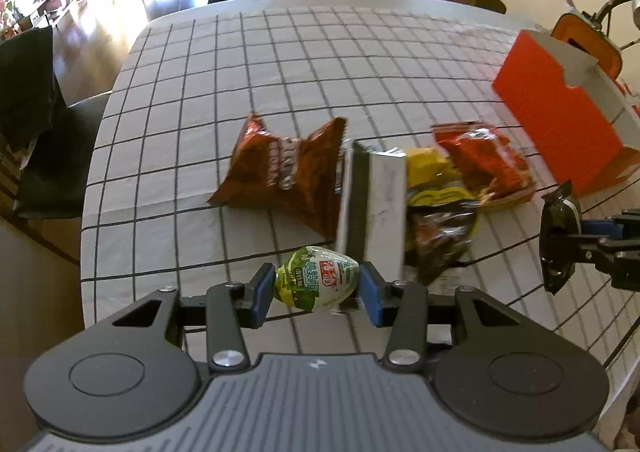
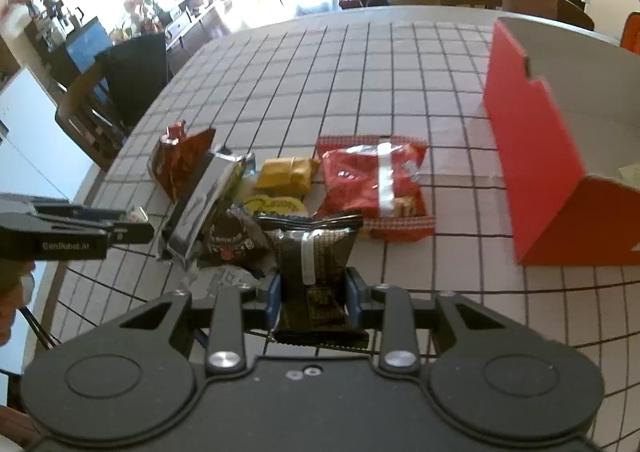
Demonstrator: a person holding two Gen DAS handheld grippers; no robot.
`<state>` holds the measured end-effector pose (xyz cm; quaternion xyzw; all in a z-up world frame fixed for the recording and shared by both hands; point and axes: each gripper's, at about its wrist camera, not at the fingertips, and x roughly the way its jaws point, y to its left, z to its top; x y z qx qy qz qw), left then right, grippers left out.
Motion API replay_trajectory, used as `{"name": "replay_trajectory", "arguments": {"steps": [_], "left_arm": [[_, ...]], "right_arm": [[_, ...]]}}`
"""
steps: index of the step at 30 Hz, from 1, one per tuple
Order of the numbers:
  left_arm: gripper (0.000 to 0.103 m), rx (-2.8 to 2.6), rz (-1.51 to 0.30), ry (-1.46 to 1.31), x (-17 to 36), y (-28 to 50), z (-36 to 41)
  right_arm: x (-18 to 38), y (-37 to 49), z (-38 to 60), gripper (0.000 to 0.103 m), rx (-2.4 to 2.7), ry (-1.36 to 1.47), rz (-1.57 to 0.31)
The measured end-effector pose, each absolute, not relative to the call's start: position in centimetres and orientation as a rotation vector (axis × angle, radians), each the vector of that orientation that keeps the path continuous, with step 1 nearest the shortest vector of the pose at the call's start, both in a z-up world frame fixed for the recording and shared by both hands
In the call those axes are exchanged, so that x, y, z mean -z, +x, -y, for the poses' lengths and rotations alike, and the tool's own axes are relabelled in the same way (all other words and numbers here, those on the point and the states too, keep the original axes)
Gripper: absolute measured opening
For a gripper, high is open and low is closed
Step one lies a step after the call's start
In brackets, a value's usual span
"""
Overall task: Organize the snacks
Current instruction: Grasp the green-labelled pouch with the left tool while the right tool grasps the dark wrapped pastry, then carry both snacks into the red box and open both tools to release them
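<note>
On table: grey cloth with black grid lines [image 1: 280, 63] covers the round top; snack packets lie in a loose cluster near its front edge.
Left gripper [image 1: 316, 288]: blue pads pressed on both sides of a small green-and-white egg-shaped sachet [image 1: 316, 284], held clear above the cloth.
Right gripper [image 2: 313, 294]: clamped on a dark brown flat packet with a silver strip [image 2: 314, 252], jaws narrow, packet standing upright between the pads.
Cluster, left side: crumpled red-brown foil chip bag [image 1: 280, 167], lying flat.
Cluster, middle: silver foil pouch [image 1: 376, 203], tilted up on edge, beside a yellow wrapped block [image 2: 288, 173] and a dark glossy bag [image 2: 234, 238].
Cluster, right side: red clear-windowed biscuit packet [image 2: 374, 183], flat on the cloth.
Container: open red cardboard box with white inside [image 2: 552, 155], on the right side of the table, well apart from both held items.
</note>
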<state>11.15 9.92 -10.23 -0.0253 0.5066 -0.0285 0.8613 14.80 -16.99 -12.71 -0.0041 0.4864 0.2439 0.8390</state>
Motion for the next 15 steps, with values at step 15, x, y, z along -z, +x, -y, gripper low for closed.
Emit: {"name": "replay_trajectory", "arguments": {"steps": [15], "left_arm": [[0.045,0.172,-0.956,-0.011,3.5,11.9,-1.2]], "right_arm": [[6.4,15.4,23.8,0.031,-0.498,0.047,-0.932]]}}
